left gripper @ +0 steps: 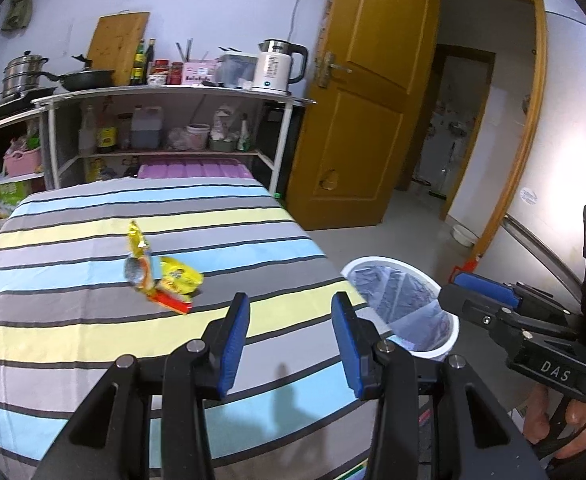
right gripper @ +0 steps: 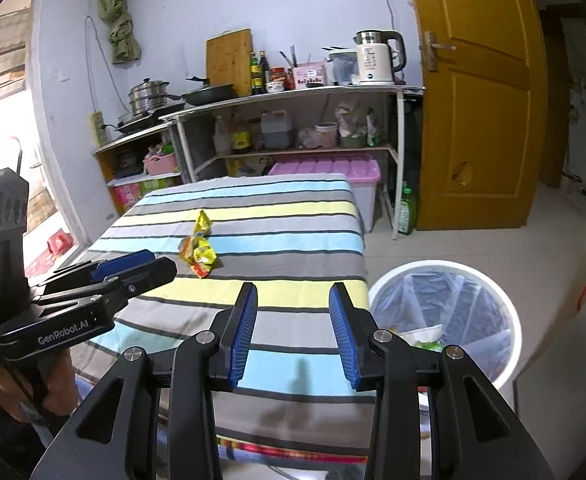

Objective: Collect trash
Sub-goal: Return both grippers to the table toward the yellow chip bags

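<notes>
Left gripper [left gripper: 291, 336], right gripper [right gripper: 293, 330]: both spread, nothing between the pads. Wrappers [left gripper: 161, 272]: heaped mid-table on striped cloth [left gripper: 73, 332], well apart from both. Bin [right gripper: 441, 320]: floor, right of table. Advice: approach low, pinch one crumpled edge, carry right over the rim.

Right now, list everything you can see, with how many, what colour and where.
snack wrappers: a few, yellow with red and silver, bunched mid-table
table: one, striped cloth in blue, grey and yellow
trash bin: one, white with clear liner, on the floor right of the table, some litter inside
kettle: one, white, on the shelf top
cutting board: one, wooden, leaning on the wall
storage box: one, purple lid, behind the table
door: one, brown, open
left gripper: black, blue fingers apart, empty
right gripper: black, blue fingers apart, empty
</notes>
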Available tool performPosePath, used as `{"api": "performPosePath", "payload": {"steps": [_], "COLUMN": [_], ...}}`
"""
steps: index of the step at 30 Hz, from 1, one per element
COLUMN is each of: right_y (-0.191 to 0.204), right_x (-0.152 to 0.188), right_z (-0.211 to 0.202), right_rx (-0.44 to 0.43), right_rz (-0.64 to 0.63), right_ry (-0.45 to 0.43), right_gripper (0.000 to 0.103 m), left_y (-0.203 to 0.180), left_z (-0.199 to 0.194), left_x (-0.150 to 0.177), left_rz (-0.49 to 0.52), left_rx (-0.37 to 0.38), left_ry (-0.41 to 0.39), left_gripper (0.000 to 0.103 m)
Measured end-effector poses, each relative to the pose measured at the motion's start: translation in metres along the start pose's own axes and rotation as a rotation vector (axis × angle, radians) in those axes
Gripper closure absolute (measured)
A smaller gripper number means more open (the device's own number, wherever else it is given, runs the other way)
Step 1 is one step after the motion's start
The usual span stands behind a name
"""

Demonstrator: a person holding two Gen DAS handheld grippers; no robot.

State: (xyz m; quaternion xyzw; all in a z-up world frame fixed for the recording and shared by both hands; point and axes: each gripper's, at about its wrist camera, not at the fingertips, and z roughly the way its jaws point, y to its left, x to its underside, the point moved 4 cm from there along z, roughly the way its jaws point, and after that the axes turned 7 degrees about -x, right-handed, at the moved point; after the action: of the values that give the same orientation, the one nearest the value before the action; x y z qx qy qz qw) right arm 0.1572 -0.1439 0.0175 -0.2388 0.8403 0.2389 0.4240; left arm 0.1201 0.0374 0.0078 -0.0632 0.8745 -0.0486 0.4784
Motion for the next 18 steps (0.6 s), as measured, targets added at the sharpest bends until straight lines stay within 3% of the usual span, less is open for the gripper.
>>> {"api": "performPosePath", "payload": {"steps": [12,18], "right_y": [0.017,0.028], "right_x": [-0.001,-0.004], "right_z": [0.033,0.061], "right_rx": [-0.063,-0.104], "right_rz": [-0.023,-0.026], "right_ry": [0.046,0.078], "right_gripper": [0.063,0.053], "left_y": [0.052,0.077], "left_z": [0.002,0.006], "left_x": [0.003,0.002], "left_rz": [-0.069,-0.101], "left_rx": [-0.095,-0.133], "left_ry": [-0.001,-0.001], "left_gripper": [0.059,0.059]}}
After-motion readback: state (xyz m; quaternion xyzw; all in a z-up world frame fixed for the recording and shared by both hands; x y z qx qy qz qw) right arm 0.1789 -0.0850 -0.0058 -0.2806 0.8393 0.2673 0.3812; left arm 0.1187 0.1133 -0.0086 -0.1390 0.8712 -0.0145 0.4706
